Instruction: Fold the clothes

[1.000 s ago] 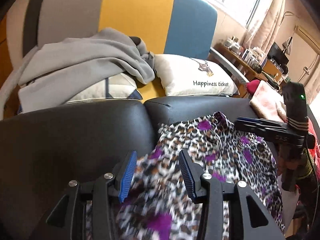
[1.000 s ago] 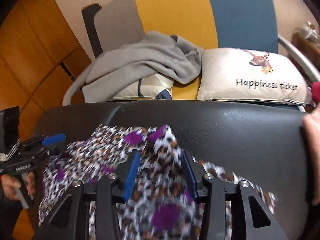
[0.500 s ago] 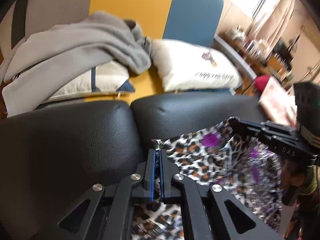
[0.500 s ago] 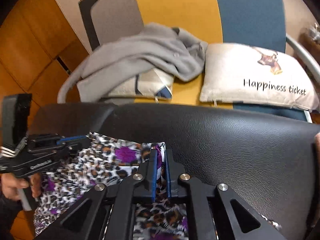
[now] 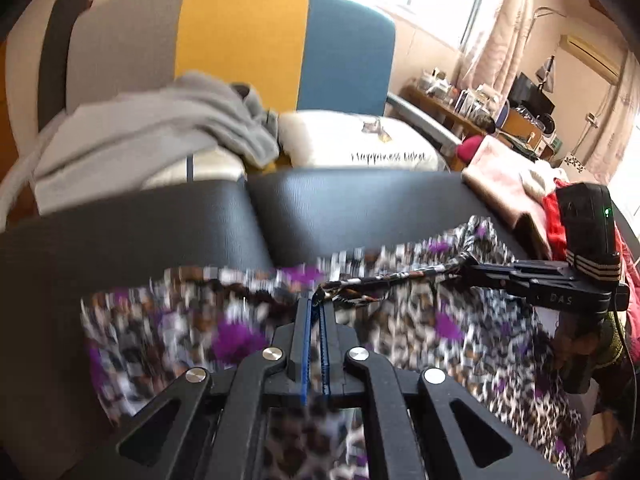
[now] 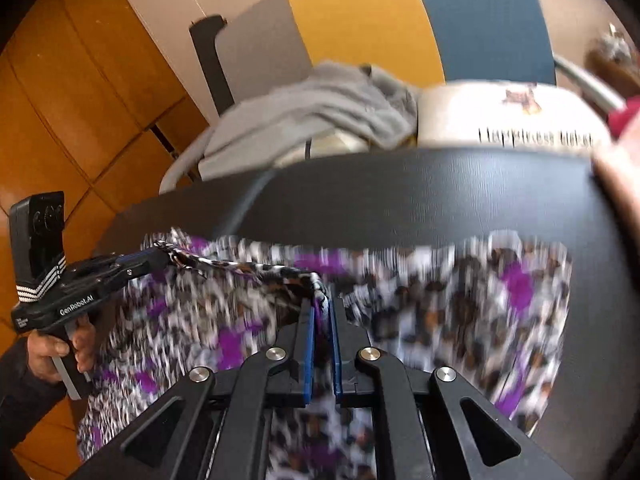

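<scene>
A leopard-print garment with purple spots (image 5: 432, 324) (image 6: 448, 296) lies over a black leather cushion (image 5: 160, 236) (image 6: 400, 196). My left gripper (image 5: 316, 299) pinches its top edge; the jaws are opening slightly with the cloth still between the pads. My right gripper (image 6: 322, 303) grips the same edge further right, its jaws also easing open around the cloth. The edge runs taut between the two. Each gripper shows in the other's view: the right gripper (image 5: 466, 266) and the left gripper (image 6: 160, 255), held by a hand (image 6: 52, 352).
Behind the cushion stands a grey, yellow and blue chair back (image 5: 240, 40) with a grey hoodie (image 5: 140, 136) and a white printed pillow (image 5: 360, 148). Pink fabric (image 5: 504, 176) and red clothes (image 5: 556, 220) lie at the right. Orange wood panels (image 6: 60, 100) are at the left.
Both grippers went from open over the garment to shut on its edge. They have since drawn back and apart, lifting the edge and spreading the cloth wider across the cushion.
</scene>
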A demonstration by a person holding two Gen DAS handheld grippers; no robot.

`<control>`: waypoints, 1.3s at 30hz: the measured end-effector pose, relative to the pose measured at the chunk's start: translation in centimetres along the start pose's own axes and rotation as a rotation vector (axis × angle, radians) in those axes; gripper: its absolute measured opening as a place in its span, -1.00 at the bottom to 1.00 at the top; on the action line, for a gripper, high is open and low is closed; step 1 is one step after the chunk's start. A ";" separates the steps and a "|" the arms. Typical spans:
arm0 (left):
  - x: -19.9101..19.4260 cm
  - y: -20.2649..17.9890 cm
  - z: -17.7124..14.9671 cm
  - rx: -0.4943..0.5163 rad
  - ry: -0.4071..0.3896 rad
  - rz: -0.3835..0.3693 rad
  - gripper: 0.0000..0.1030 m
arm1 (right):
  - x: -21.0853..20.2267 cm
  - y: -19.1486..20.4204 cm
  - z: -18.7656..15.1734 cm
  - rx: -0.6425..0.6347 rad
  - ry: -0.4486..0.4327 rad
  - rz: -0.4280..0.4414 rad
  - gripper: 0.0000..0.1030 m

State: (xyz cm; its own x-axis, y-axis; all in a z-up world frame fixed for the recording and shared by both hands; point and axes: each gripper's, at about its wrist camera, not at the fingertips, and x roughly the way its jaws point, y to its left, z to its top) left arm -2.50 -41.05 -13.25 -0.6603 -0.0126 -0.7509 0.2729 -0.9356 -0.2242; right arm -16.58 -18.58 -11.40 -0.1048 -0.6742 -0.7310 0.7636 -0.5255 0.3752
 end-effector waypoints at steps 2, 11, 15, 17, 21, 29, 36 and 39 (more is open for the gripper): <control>-0.3 0.5 -1.0 -0.031 0.028 -0.005 -0.69 | -0.2 -0.2 -1.1 0.015 0.018 0.013 -0.74; -3.2 0.7 1.5 -0.125 -0.096 -0.050 -0.61 | -4.0 1.8 1.7 0.040 -0.096 0.062 -0.44; 0.3 -1.4 2.1 -0.067 -0.023 -0.012 -0.60 | -1.2 3.4 3.3 0.022 -0.054 0.049 -0.42; 2.1 -1.6 0.6 -0.049 0.034 -0.004 -0.60 | 0.8 4.0 2.0 -0.031 0.017 -0.033 -0.42; 2.6 -0.3 -2.1 -0.086 -0.003 -0.050 -0.59 | 1.3 3.5 -1.1 -0.102 -0.013 -0.088 -0.42; 3.7 0.9 -0.6 -0.102 -0.005 -0.042 -0.64 | 2.5 2.9 -0.1 -0.087 -0.042 -0.099 -0.40; 0.3 -0.6 -1.5 -0.063 -0.019 0.030 -0.40 | 1.0 3.2 -0.1 -0.015 -0.019 -0.019 -0.07; -3.5 0.4 -3.2 -0.124 -0.063 -0.031 -0.33 | -2.7 2.7 -1.9 0.048 -0.049 0.067 0.09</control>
State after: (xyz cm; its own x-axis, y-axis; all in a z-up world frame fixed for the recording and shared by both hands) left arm 2.18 -40.26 -12.66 -0.7114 -0.0101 -0.7027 0.3337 -0.8849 -0.3250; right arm -13.07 -17.20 -9.54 -0.0867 -0.7324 -0.6753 0.7389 -0.5019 0.4495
